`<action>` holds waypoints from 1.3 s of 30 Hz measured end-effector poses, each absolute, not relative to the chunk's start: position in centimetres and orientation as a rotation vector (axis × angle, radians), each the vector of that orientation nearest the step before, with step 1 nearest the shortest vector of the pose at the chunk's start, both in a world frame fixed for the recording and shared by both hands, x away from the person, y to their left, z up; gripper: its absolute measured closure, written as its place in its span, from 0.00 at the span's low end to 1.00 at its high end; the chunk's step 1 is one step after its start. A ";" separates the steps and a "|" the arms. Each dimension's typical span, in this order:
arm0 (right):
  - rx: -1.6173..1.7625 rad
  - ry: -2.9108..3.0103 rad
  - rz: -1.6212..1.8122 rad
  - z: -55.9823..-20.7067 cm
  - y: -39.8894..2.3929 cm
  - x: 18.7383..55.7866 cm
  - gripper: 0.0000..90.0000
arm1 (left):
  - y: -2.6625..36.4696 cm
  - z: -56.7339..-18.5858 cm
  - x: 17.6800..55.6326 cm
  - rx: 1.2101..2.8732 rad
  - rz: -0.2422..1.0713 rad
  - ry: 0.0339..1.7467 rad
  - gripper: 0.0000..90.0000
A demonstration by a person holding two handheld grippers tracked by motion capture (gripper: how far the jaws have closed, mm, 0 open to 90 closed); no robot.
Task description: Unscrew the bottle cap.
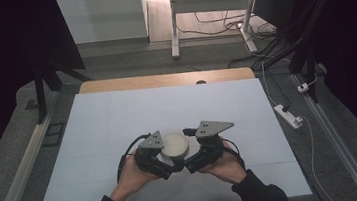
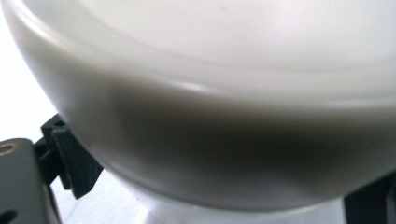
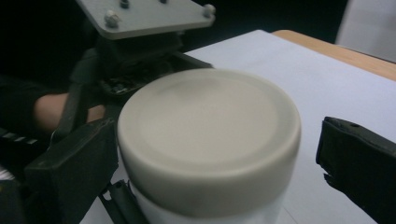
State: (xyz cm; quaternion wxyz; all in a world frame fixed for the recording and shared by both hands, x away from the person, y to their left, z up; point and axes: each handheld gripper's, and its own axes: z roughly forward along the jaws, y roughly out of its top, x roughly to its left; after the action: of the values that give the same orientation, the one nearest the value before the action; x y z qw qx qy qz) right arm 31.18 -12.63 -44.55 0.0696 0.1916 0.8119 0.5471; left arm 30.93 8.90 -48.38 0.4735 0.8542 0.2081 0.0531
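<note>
Hands come in from the near edge of the white table in the high view, each holding a gripper. The left gripper and right gripper meet around a pale round jar standing upright near the middle of the table's near half. Judging by the pose, the step in hand is bracing the jar to work its lid.

Left gripper view: the cream lid looms very close and blurred, with a jaw low at each side. The jaws appear to sit against the jar's white body below the lid (contact itself is hidden), so I cannot tell whether this claw is truly clamped.

Right gripper view: the lid sits between the two black jaws. One jaw lies at the lid's side, the other stands clearly apart from it, so this claw is open and holds nothing. The left gripper shows beyond the jar.

Next, the right claw would need to close squarely on the lid's rim while the left steadies the body. Open tabletop lies all around, the far wooden edge well apart; only the two grippers crowd each other.
</note>
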 end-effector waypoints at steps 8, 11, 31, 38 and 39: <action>0.647 2.383 1.573 -45.2 -11.0 30.4 0.06 | 8.1 -48.2 30.2 2.108 0.195 0.546 0.09; 0.629 2.383 1.562 -45.1 -11.1 30.2 0.07 | 8.1 -48.2 30.3 2.119 0.185 0.525 0.09; 0.424 2.517 1.731 -45.0 -12.3 31.0 0.08 | 8.6 -48.7 31.0 2.098 -0.040 0.308 0.09; 0.381 2.551 1.743 -44.9 -12.5 31.1 0.08 | 8.4 -48.9 31.0 2.151 -0.045 0.262 0.09; 0.378 2.547 1.743 -44.8 -12.5 31.1 0.08 | 8.4 -49.0 31.0 2.159 -0.041 0.261 0.09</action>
State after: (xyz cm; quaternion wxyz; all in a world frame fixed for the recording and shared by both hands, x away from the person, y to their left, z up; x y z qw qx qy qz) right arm 31.05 -12.50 -44.82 0.0159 0.1215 0.8190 0.5605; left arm 31.03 8.38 -49.00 0.4646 0.8790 0.1063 -0.0166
